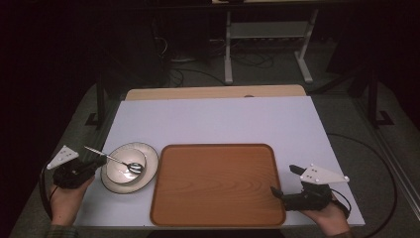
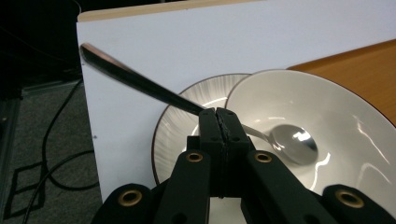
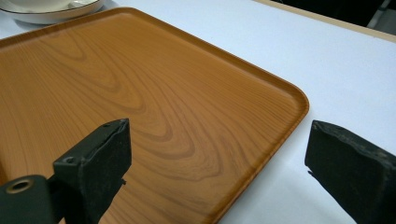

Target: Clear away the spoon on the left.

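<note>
Overhead, a white table top is seen with a wooden tray laid near its front edge. Just left of the tray, a plate is set on the white surface, and a white bowl is carried on that plate; from above the plate's rim appears to touch the tray's left edge or nearly so.

A spoon is held by the left gripper, which is brought in from the left side of the table by the person's left hand. In the left gripper view, the jaws of the left gripper are shown pressed together on the handle of the spoon, about midway along it. The scoop end is lowered into the bowl, close to the bottom, though contact cannot be judged. The handle end is tilted up and away over the plate and the table top.

At the front right corner of the tray, the right gripper is held by the right hand. In the right gripper view, the jaws of the right gripper are spread wide, with nothing between them but the corner of the tray: one jaw is placed over the wood, the other over the table top beside it. A part of the plate is visible at the far edge of the tray.
</note>
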Demonstrator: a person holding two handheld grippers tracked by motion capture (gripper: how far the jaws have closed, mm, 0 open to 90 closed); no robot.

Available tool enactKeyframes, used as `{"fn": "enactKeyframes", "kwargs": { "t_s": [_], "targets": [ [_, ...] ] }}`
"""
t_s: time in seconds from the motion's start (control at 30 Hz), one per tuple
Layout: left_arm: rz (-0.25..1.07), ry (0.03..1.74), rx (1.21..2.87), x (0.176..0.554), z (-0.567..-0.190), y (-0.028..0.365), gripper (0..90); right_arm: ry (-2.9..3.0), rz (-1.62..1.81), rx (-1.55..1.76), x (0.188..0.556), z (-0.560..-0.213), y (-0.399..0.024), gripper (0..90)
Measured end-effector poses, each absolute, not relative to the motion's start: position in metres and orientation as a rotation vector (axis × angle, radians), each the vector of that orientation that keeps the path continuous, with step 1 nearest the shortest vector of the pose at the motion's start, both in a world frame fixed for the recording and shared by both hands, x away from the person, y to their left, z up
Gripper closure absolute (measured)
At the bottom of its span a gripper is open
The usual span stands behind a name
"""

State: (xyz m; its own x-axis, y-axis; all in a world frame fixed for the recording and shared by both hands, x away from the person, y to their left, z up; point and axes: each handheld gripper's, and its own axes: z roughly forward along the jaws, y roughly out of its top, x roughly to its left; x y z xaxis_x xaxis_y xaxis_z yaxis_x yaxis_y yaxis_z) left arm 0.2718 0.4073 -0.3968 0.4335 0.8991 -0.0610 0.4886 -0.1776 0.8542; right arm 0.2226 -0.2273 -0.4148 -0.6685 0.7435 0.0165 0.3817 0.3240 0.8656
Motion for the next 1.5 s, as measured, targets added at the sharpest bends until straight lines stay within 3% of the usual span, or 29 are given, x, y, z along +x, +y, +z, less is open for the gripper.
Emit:
{"fn": "enactKeyframes", "kwargs": {
  "t_s": [0.73, 1.07, 1.5],
  "targets": [
    [0.593, 1.19, 1.822, 0.307, -0.397, 0.401, 89.3, 2.209, 1.286, 1.001, 0.223, -0.415, -0.228, 6.6],
    [0.599, 1.222, 1.782, 0.297, -0.393, 0.416, 84.2, 2.212, 1.282, 1.001, 0.222, -0.415, -0.227, 6.6],
    [0.494, 1.171, 1.722, 0.291, -0.386, 0.42, 42.2, 2.212, 1.282, 1.0, 0.223, -0.415, -0.227, 6.7]
  ]
}}
